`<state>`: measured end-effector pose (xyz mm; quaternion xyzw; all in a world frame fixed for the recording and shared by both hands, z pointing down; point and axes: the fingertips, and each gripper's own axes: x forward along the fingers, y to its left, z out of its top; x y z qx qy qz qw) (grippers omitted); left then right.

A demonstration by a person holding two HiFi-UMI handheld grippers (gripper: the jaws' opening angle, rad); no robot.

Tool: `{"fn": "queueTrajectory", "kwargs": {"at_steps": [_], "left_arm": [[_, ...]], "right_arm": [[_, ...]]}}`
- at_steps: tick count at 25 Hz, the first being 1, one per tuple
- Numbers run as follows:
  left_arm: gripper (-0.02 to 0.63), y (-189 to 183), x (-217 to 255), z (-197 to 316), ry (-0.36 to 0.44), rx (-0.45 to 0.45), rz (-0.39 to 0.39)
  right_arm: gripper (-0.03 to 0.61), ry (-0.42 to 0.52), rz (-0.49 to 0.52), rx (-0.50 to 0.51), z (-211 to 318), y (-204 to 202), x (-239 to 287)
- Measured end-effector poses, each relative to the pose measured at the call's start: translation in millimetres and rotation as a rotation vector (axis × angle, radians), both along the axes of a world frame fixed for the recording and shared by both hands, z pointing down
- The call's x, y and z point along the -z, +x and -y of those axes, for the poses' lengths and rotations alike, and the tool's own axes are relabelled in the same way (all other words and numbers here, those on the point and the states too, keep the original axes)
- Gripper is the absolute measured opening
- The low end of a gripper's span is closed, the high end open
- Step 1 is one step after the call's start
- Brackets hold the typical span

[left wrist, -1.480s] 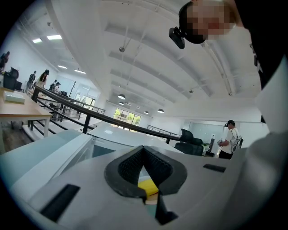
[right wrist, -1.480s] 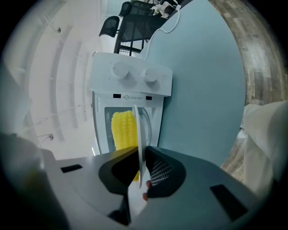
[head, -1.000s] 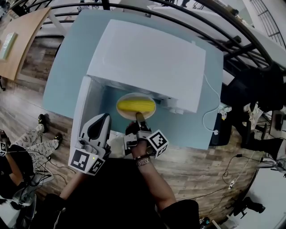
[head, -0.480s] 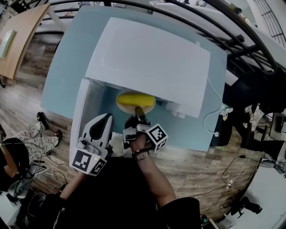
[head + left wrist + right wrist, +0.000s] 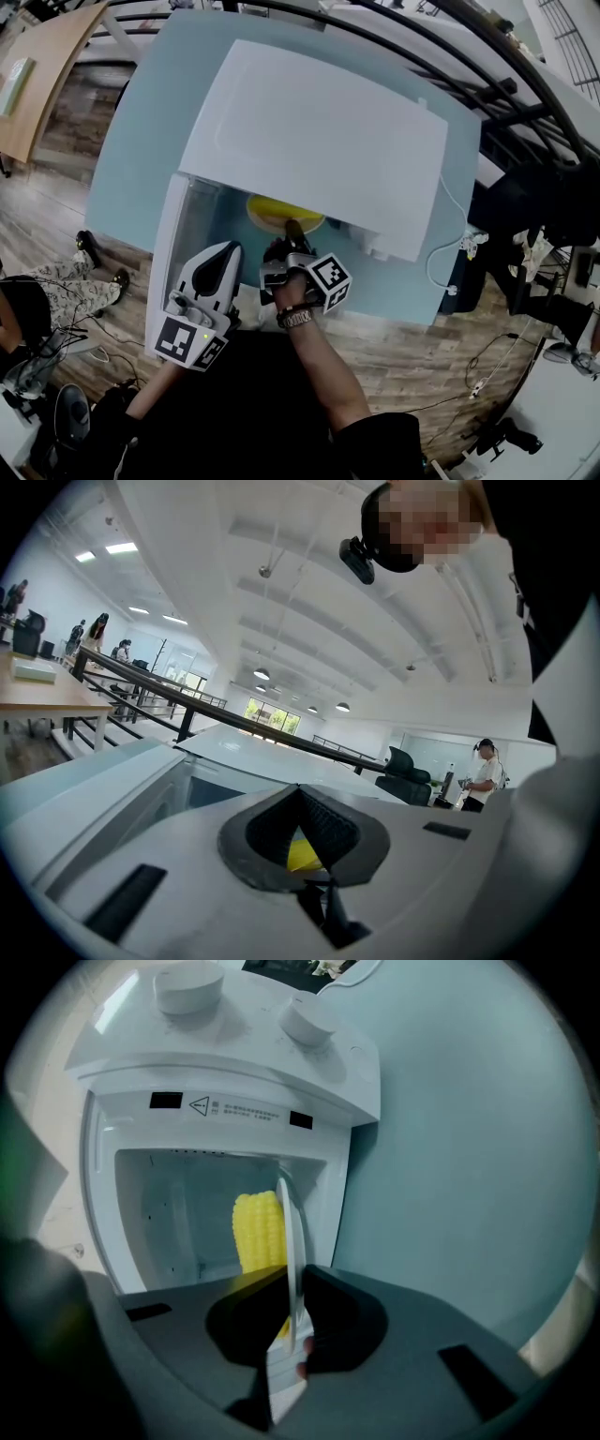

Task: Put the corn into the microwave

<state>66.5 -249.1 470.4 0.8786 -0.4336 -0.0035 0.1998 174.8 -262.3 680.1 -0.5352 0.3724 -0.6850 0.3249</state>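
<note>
- The corn (image 5: 281, 210) is a bright yellow cob with close rows of kernels, lying on a pale plate (image 5: 284, 225).
- The right tool (image 5: 292, 229) is clamped on the near rim of the plate. In its own view the plate stands edge-on between the two jaws.
- The cob lies just past the right tool's tips, along the far side of the plate.
- Plate and corn sit in the mouth of the white microwave (image 5: 319, 131). From above only a yellow strip shows, and the rest is under the oven's top.
- The door (image 5: 174, 246) hangs open, to the left of both tools.
- The left tool (image 5: 226, 251) is closed tip to tip on nothing and sits beside the door, just left of the right tool. A sliver of yellow shows through the loop of its jaws.
- The microwave stands on a pale blue worktop (image 5: 141, 122).
</note>
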Motion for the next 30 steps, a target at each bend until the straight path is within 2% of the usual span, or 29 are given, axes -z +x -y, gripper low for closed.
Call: {"fn": "queueTrajectory", "kwargs": {"at_steps": [9,30], "left_arm": [[0.002,-2.9,-3.5,6.3,-0.009,0.029,0.003],[0.002,-1.6,-2.3,3.1,-0.010,0.035,-0.003]], "right_arm": [[0.031,-0.024,0.014,-0.019,12.0,-0.5,-14.2],[0.029,-0.033,-0.059,-0.006,45.3,1.5,-29.8]]}}
